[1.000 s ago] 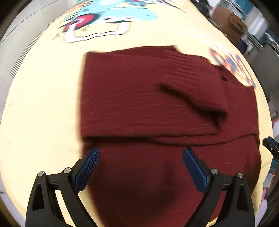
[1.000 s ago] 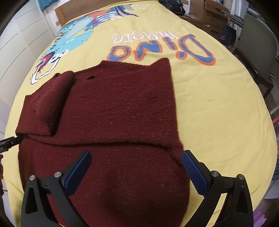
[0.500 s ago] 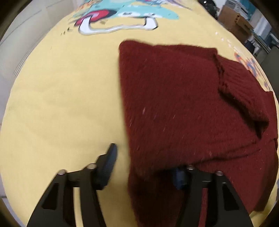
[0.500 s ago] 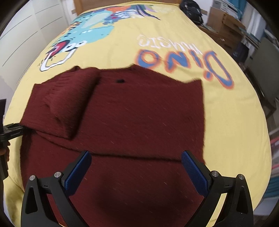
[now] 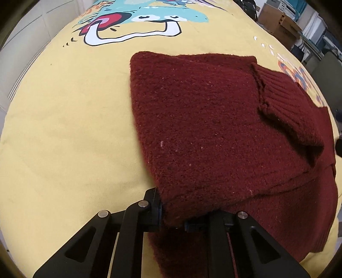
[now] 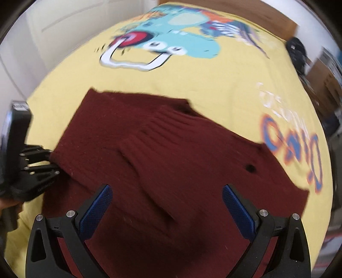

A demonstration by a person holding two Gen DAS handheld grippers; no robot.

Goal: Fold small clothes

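A dark red knit sweater (image 5: 205, 119) lies partly folded on the yellow printed cover (image 5: 64, 128). A ribbed sleeve (image 5: 284, 100) is folded across it. My left gripper (image 5: 173, 216) is shut on the sweater's near left folded edge; it also shows in the right wrist view (image 6: 40, 171) at the sweater's left edge. My right gripper (image 6: 166, 209) is open, with blue pads (image 6: 96, 207) apart, hovering over the sweater's near part (image 6: 171, 171) and holding nothing.
The cover carries a teal dinosaur print (image 5: 149, 15) at the far side and orange-blue lettering (image 6: 299, 149) to the right. Cardboard boxes (image 5: 277, 19) and furniture stand beyond the far right edge. A white wall (image 6: 42, 32) is on the left.
My left gripper moved to the sweater's left edge and closed on the folded edge. My right gripper stayed open and swung left over the sweater.
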